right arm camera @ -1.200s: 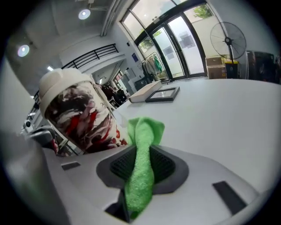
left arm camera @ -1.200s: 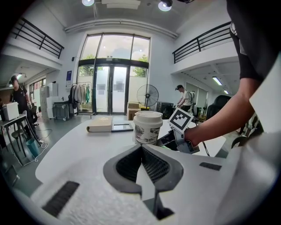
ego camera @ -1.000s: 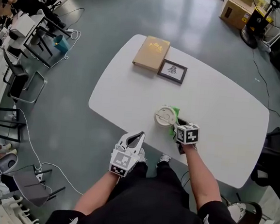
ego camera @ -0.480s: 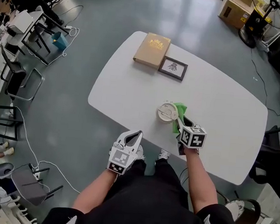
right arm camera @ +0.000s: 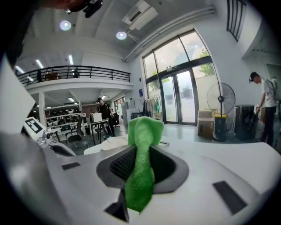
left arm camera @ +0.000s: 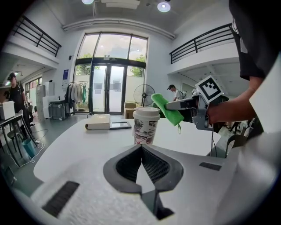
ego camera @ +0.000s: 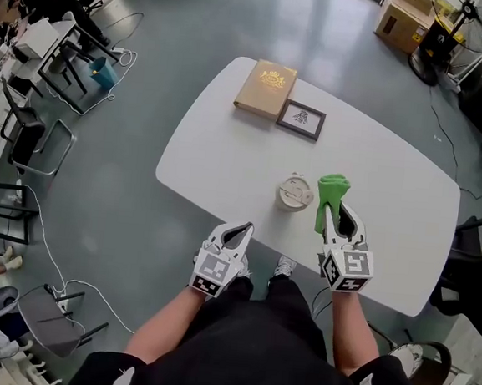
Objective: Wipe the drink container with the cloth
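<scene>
A white paper drink cup point(ego camera: 295, 193) with a lid stands upright on the white table point(ego camera: 393, 184), near its front edge. In the left gripper view the printed cup point(left arm camera: 145, 126) stands straight ahead of my jaws. My right gripper point(ego camera: 335, 214) is shut on a green cloth point(ego camera: 331, 192) and holds it in the air just right of the cup, not touching it. The cloth point(right arm camera: 141, 173) hangs between the jaws of the right gripper point(right arm camera: 140, 145). My left gripper point(ego camera: 239, 232) hovers at the table's front edge, shut and empty, its tips point(left arm camera: 141, 147) pointing at the cup.
A tan book point(ego camera: 267, 89) and a dark picture frame point(ego camera: 300, 120) lie side by side at the table's far end. Chairs and desks point(ego camera: 52, 54) stand on the floor at left, cardboard boxes point(ego camera: 403, 17) and a fan at the far right.
My right gripper has pulled the green cloth off the cup's side, up and to the right, and turned to point away from me. The left gripper has barely shifted.
</scene>
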Motion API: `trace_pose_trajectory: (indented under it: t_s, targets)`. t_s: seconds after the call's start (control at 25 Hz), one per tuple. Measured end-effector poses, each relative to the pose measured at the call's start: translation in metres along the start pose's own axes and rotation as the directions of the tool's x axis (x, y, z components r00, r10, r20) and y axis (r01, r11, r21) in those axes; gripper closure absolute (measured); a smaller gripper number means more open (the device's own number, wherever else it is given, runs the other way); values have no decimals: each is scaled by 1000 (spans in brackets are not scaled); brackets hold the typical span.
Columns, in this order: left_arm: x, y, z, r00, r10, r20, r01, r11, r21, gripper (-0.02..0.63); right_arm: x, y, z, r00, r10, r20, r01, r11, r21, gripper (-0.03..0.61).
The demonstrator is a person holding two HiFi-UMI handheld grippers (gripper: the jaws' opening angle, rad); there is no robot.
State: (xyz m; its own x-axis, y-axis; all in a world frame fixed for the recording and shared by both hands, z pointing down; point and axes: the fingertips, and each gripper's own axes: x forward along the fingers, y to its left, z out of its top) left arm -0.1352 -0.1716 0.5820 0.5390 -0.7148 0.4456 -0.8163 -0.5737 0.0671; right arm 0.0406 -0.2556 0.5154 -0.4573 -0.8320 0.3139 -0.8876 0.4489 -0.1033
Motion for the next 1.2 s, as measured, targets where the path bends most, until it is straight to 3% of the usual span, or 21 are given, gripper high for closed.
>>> trace_pose_trajectory:
  t_s: [0.16,0.28,0.44,0.64,0.92,1.0,1.12,1.2]
  targets:
    - [-4,18,5,1000,28,14,-28,999,-16,604,-10,27,27,994,82,74,-80,996,-33,477]
    - [-13,33,13,998,52,18,-52,998,-27,604,-17,50,43,986,129,107,-115,984,-133,477]
    - [-14,38,10,999,44,19,-44,999,-18,604,-24,83,40,981,177,83,-136,922,-364,477]
    - [-16,33,4,1000,10,25,-9,1000,-27,604,-28,109,18,977,211,33,-168,854,-493,477]
    - [-22,30,-14,1000,-15,-8,15,1000,-15,604,-18,130,-26,981,189,-51,-165,660,-733,476]
    - [-22,31,-16,1000,-17,-9,16,1000,-11,604,-13,130,-41,983,167,-73,-158,584,-796,477]
    - [-20,31,-15,1000,-25,-6,24,1000,-10,604,-6,129,-57,984,142,-103,-156,440,-884,477]
    - [-18,32,-16,1000,-29,-2,29,1000,-12,604,0,125,-64,984,133,-120,-161,360,-919,477]
